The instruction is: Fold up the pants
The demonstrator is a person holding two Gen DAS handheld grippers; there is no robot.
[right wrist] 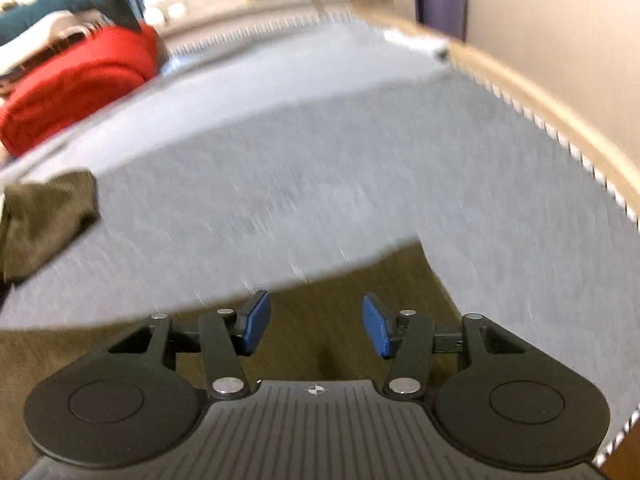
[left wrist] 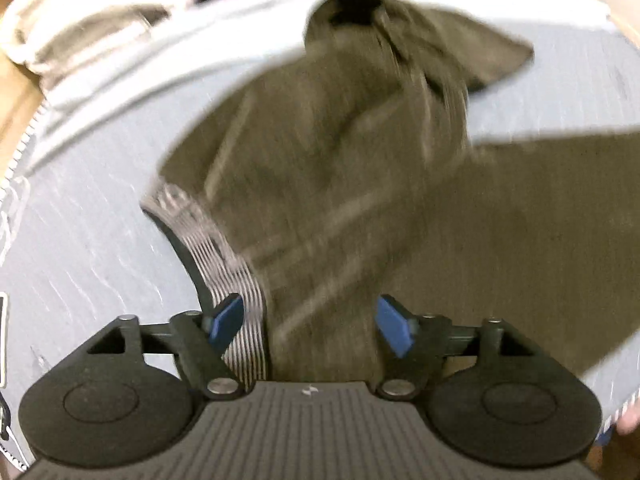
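Note:
Olive-brown pants (left wrist: pixel 360 168) lie crumpled on a grey cloth surface (left wrist: pixel 100 240), one leg spreading to the right. Their striped elastic waistband (left wrist: pixel 224 256) curves down to my left gripper (left wrist: pixel 312 326). That gripper stands open right over the waist end, and its blue pads (left wrist: pixel 228 320) do not press the fabric. In the right wrist view my right gripper (right wrist: pixel 317 326) is open too, above a flat stretch of the pants (right wrist: pixel 320 280). Another corner of the pants (right wrist: pixel 48 220) shows at the left edge. The picture is blurred.
A folded red garment (right wrist: pixel 76 80) and a pile of beige clothes (left wrist: pixel 80 20) sit at the far side of the grey cloth (right wrist: pixel 320 160). A wooden edge (right wrist: pixel 540 100) borders the cloth on the right, with a wall and a purple item (right wrist: pixel 440 8) beyond.

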